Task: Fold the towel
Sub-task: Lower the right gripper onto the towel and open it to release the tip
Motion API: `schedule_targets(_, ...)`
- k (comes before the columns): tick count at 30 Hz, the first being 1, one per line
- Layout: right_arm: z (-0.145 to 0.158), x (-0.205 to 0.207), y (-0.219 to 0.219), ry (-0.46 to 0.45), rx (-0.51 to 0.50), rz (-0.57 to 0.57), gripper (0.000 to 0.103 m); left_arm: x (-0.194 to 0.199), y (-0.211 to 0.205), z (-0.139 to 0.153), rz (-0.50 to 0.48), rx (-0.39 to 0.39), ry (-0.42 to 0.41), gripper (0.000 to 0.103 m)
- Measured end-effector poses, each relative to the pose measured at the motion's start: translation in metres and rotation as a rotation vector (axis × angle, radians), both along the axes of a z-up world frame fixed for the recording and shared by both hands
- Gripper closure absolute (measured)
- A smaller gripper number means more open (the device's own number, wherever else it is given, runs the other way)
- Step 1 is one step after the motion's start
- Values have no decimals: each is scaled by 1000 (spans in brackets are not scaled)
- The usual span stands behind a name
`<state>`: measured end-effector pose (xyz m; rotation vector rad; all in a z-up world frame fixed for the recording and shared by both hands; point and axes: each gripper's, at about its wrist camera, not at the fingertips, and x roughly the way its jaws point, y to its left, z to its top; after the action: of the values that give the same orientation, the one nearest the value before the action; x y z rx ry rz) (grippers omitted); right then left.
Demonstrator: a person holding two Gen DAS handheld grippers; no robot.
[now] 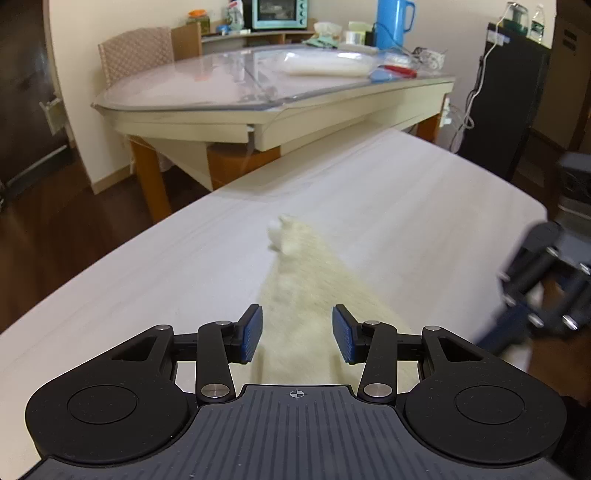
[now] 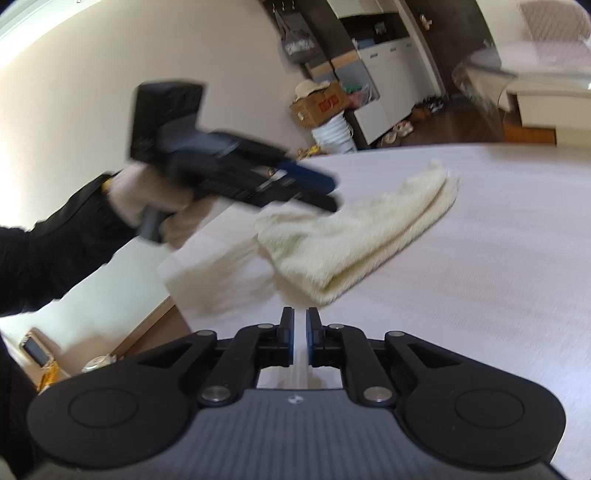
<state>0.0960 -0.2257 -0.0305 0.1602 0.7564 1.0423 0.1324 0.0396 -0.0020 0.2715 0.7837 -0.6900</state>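
Observation:
A cream towel [image 2: 354, 240] lies folded into a long strip on the white table [image 2: 498, 277]. It also shows in the left wrist view [image 1: 314, 288], running away from me. My left gripper [image 1: 297, 334] is open and empty, hovering just above the towel's near end; it also shows in the right wrist view [image 2: 317, 192], blurred, over the towel's left edge. My right gripper [image 2: 300, 338] is nearly shut with a thin gap and holds nothing, just short of the towel's near corner. It shows blurred at the right edge of the left wrist view [image 1: 532, 295].
A glass-topped dining table [image 1: 258, 96] stands beyond the white table, with a blue jug [image 1: 393, 22] and clutter on it. A dark cabinet [image 1: 506, 96] is at the back right. The white table's left edge [image 2: 177, 291] drops to a wooden floor.

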Motion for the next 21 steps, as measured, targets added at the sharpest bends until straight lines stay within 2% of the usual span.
schedule_targets(4, 6, 20, 0, -48, -7, -32, 89, -25, -6, -11, -2, -6, 20, 57)
schedule_targets(8, 10, 42, 6, -98, -42, -36, 87, -31, -8, -31, 56, 0, 39, 57)
schedule_targets(10, 16, 56, 14, -140, -87, -21, 87, -30, -6, -32, 86, -27, 45, 57)
schedule_targets(12, 19, 69, 22, -165, -117, -3, 79, -30, -5, -31, 117, -43, 52, 57)
schedule_targets(18, 18, 111, 54, -235, -204, 52, 79, -37, -6, -33, 213, -79, 52, 56)
schedule_targets(21, 9, 119, 69, -270, -291, 82, 79, -38, -5, -33, 234, -89, 53, 56)
